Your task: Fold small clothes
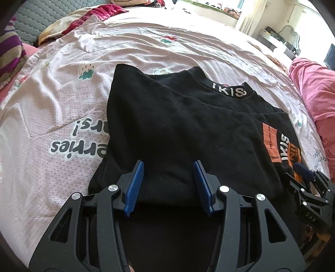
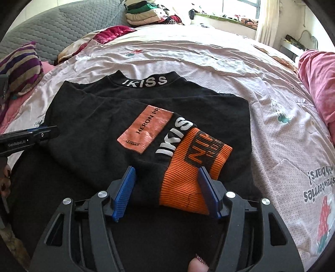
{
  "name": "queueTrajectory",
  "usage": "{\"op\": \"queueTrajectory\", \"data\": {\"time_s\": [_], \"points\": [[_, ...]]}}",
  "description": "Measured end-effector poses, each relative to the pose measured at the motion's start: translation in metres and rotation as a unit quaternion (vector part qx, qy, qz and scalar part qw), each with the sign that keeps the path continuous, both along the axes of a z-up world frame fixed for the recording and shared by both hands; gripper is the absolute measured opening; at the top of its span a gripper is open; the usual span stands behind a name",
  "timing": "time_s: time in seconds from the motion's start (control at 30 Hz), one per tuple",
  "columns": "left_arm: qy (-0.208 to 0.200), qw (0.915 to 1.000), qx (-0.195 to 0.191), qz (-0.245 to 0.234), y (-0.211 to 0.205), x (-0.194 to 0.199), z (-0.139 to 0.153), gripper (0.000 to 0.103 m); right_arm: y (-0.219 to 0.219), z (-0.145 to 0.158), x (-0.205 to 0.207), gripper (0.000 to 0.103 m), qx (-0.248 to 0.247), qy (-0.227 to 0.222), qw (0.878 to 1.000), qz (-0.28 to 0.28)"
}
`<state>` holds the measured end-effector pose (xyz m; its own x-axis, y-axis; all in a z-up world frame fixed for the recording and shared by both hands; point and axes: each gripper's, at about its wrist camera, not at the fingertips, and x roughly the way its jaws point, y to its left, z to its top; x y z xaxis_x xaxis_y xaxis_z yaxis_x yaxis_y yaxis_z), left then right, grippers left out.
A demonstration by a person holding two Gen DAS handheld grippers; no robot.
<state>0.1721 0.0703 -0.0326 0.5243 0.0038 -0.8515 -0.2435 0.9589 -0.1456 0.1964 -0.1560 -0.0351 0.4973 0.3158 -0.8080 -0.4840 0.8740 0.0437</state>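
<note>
A black sweatshirt (image 1: 178,125) with white "IKISS" on its collar lies partly folded on the bed; it also shows in the right wrist view (image 2: 100,117). Both sleeves are folded over its body, and one ends in an orange ribbed cuff (image 2: 194,163) beside an orange patch (image 2: 146,129). My left gripper (image 1: 168,167) is open, its blue fingers astride the shirt's near hem on the left. My right gripper (image 2: 166,172) is open over the near hem, the orange cuff lying between its fingers. Each gripper also shows in the other view, the right (image 1: 303,171) and the left (image 2: 41,131).
The pale pink printed bedsheet (image 1: 62,100) covers the bed. A striped cushion (image 2: 18,69) and a grey quilted headboard (image 2: 62,27) stand at the far left. A pink blanket (image 2: 318,83) lies at the right. Stacked clothes (image 2: 146,12) sit at the back.
</note>
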Motion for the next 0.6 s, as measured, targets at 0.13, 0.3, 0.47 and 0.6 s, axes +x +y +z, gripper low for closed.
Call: {"op": "queueTrajectory", "data": {"time_s": [0.13,0.3,0.47,0.6], "points": [[0.002,0.9999,0.013,0.001,-0.005,0.000,0.003,0.042,0.000,0.004,-0.002,0.069,0.006,-0.002,1.000,0.002],[0.001,1.0000,0.008,0.004,-0.004,-0.003,0.005,0.043,-0.001,0.010,-0.004,0.071,0.013,-0.008,1.000,0.003],[0.001,1.0000,0.009,0.003,-0.007,-0.005,0.007,0.047,-0.004,0.014,-0.004,0.075,0.019,-0.013,1.000,-0.002],[0.001,0.9999,0.014,0.001,-0.010,-0.006,0.009,0.048,-0.008,0.018,-0.003,0.087,0.027,-0.015,0.999,-0.011]]}}
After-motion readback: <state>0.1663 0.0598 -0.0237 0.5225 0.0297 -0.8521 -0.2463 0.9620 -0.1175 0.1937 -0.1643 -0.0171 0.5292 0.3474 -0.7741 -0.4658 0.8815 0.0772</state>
